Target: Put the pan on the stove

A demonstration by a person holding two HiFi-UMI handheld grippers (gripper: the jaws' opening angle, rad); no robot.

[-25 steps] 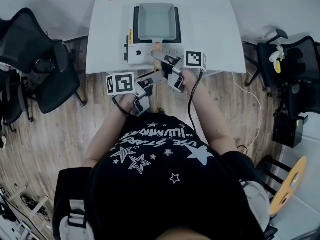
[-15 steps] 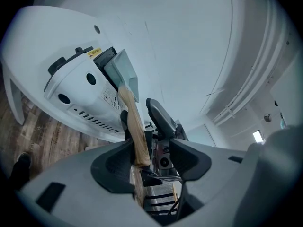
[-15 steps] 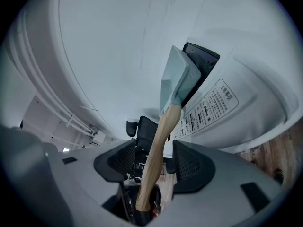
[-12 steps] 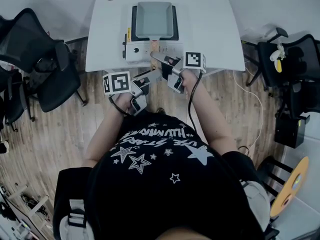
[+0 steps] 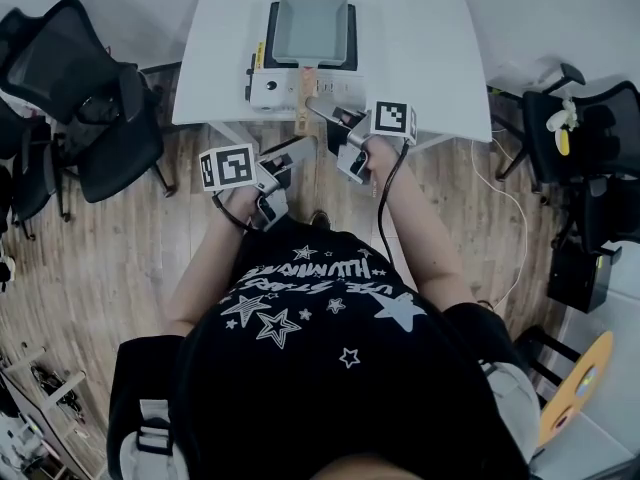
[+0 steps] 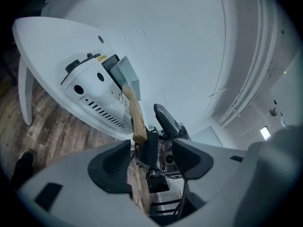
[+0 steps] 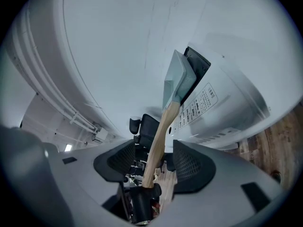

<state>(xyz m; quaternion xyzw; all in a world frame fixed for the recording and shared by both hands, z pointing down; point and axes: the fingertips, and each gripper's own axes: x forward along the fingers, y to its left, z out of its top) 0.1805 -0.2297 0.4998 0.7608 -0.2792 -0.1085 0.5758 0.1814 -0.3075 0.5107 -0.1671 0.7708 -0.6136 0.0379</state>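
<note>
- Since a second ago, both tongs are sitting a little farther back from the stove, and more of the pan's handle is showing in front of it.
- Head view: the grey square metal pan (image 5: pixel 312 26) is resting on the black top of the white tabletop stove (image 5: pixel 268 90), which is standing on the white worktop (image 5: pixel 420 48). Its pale wooden handle (image 5: pixel 304 98) is pointing toward the person, past the worktop's near edge. The right tongs (image 5: pixel 322 116) are hovering just beside the handle's end; the left tongs (image 5: pixel 297 151) are hanging lower, over the wooden plank floor (image 5: pixel 140 258). Black office chairs (image 5: pixel 80 98) are standing to the left.
- Left gripper view: the left tongs (image 6: pixel 151 155) are standing wide apart and gripping nothing. Beyond the gap, the handle (image 6: pixel 135 115) is running up to the pan (image 6: pixel 125 72) on the stove (image 6: pixel 90 91).
- Right gripper view: the right tongs (image 7: pixel 154 162) are also gaping open. The handle (image 7: pixel 158 141) is passing between the pads with space showing on both sides, so nothing is being squeezed. The pan (image 7: pixel 177 79) is lying on the stove (image 7: pixel 222 103).
</note>
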